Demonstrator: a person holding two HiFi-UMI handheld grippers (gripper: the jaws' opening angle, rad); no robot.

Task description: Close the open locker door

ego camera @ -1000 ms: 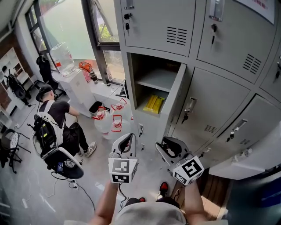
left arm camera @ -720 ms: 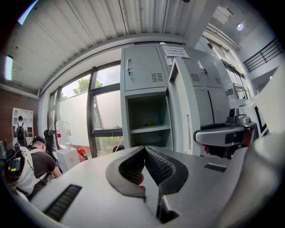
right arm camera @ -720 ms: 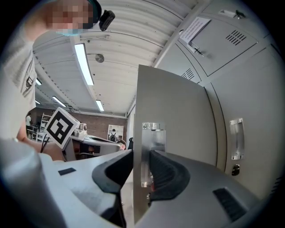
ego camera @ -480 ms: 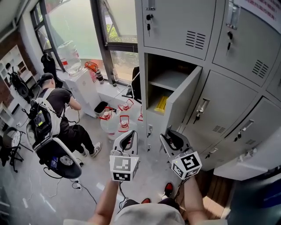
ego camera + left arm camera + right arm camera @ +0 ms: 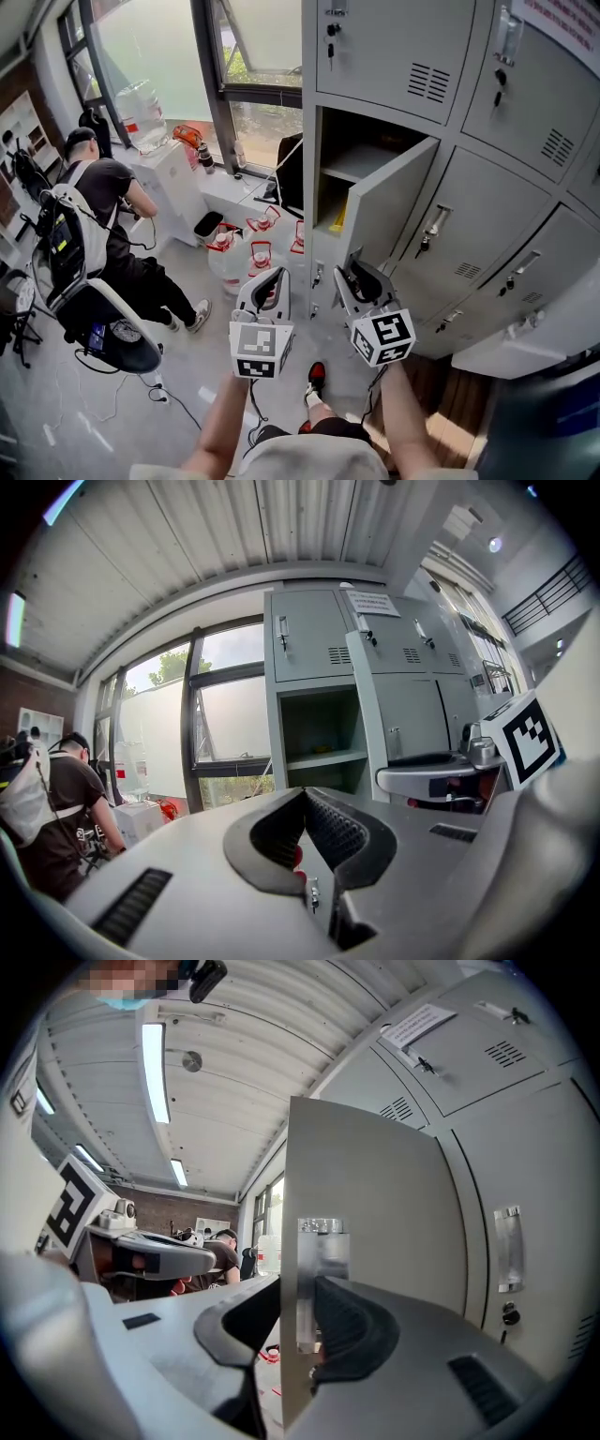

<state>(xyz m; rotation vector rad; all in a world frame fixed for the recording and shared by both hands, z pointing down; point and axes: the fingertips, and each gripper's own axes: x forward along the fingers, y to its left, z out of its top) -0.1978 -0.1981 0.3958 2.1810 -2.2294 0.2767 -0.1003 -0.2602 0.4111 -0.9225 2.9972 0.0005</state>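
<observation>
The left gripper (image 5: 277,274) and right gripper (image 5: 352,261) are pale grey shells with black ribbed pads (image 5: 336,829). Each carries a white cube (image 5: 255,340) printed with black square markers. One red-and-black shoe (image 5: 316,374) shows.

Both bare forearms reach up from the bottom centre of the head view, side by side. The left gripper (image 5: 277,276) points level at centre frame, jaws together and empty. Just right of it, the right gripper (image 5: 352,270) clamps the edge of the locker door (image 5: 375,1194).
</observation>
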